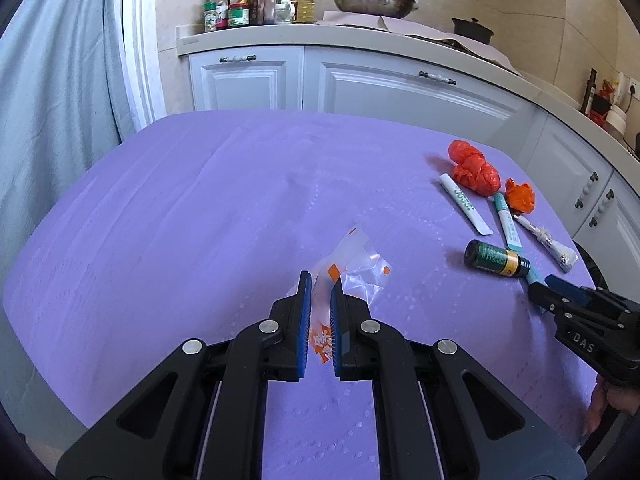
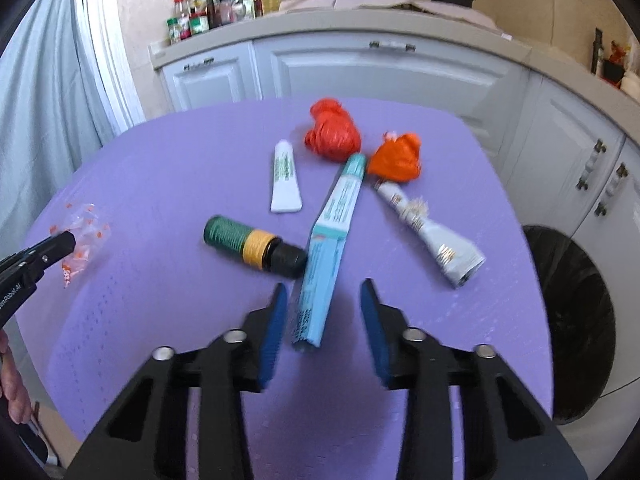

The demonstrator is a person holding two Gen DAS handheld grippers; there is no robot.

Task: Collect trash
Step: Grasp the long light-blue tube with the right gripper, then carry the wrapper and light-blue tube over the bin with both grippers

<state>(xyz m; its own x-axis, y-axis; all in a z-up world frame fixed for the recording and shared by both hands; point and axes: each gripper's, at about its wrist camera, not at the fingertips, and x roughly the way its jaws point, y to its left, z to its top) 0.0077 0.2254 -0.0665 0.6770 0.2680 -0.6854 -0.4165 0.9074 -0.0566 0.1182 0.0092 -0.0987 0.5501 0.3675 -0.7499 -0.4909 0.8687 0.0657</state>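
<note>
A: Purple foam-like mat (image 1: 180,208) covers the table; all the trash lies on it. Left gripper (image 1: 320,288) is clenched on a clear plastic wrapper (image 1: 352,268) with orange print, the film pinched between the blue pads and its loose end fanning out ahead of the tips.

B: Why so deep in the jaws?

A: My judgement: thin film slips, so a deep pinch keeps it secure while carried. Right gripper (image 2: 324,292) straddles the near end of the long teal box (image 2: 332,236). The left pad sits close to the box, the right pad stands clear, so the grip is not yet made.

B: Neighbours?

A: Green bottle (image 2: 244,240) with a yellow band lies on its side, its dark cap touching the box. A white tube (image 2: 285,178), two crumpled orange-red bags (image 2: 332,130) and a squeezed silver tube (image 2: 432,232) lie beyond. A bin with a black liner (image 2: 568,312) stands at the table's right edge, probably the drop point.

B: Legible text?

A: "DAS" on the right gripper's body in the left view. Lettering on the left gripper's arm ends in "Robot.AI"; the start is cut off. Box and tube print is too blurred to read.
</note>
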